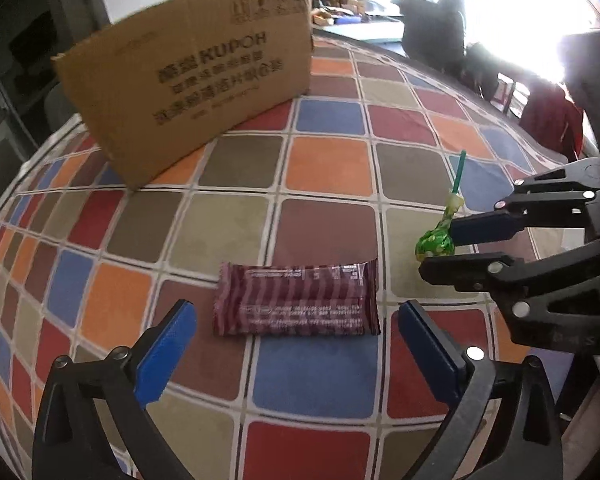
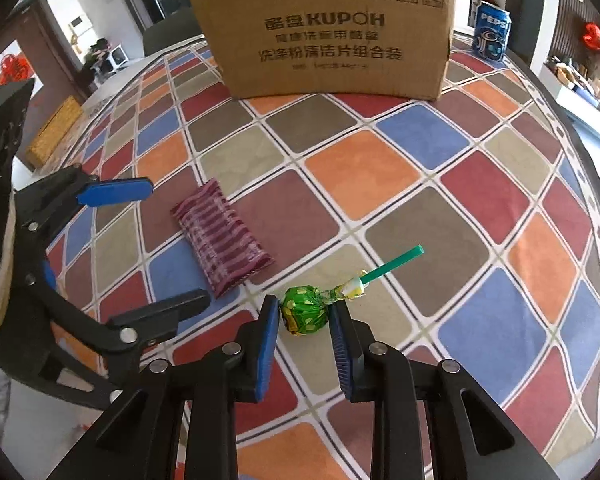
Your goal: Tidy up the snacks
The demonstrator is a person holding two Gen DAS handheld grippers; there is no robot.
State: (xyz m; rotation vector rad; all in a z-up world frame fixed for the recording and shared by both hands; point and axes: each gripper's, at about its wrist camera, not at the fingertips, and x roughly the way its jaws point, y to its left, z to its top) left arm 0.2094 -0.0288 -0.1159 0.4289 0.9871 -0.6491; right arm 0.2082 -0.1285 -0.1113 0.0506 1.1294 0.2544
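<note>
A maroon striped snack packet [image 1: 296, 300] lies flat on the checked tablecloth; it also shows in the right wrist view [image 2: 222, 238]. My left gripper [image 1: 296, 344] is open, its blue pads either side of the packet's near end, not touching. A green-wrapped lollipop [image 2: 305, 309] with a green stick lies to the right; it also shows in the left wrist view [image 1: 436, 240]. My right gripper [image 2: 305, 316] has its pads close on both sides of the lollipop head, with small gaps showing. A brown cardboard box [image 2: 328, 32] stands at the far side; it also shows in the left wrist view [image 1: 192, 80].
A blue Pepsi can [image 2: 492, 32] stands right of the box. The table [image 2: 380, 168] is covered in a multicoloured square-patterned cloth. Chairs and room clutter lie beyond the table's far edge.
</note>
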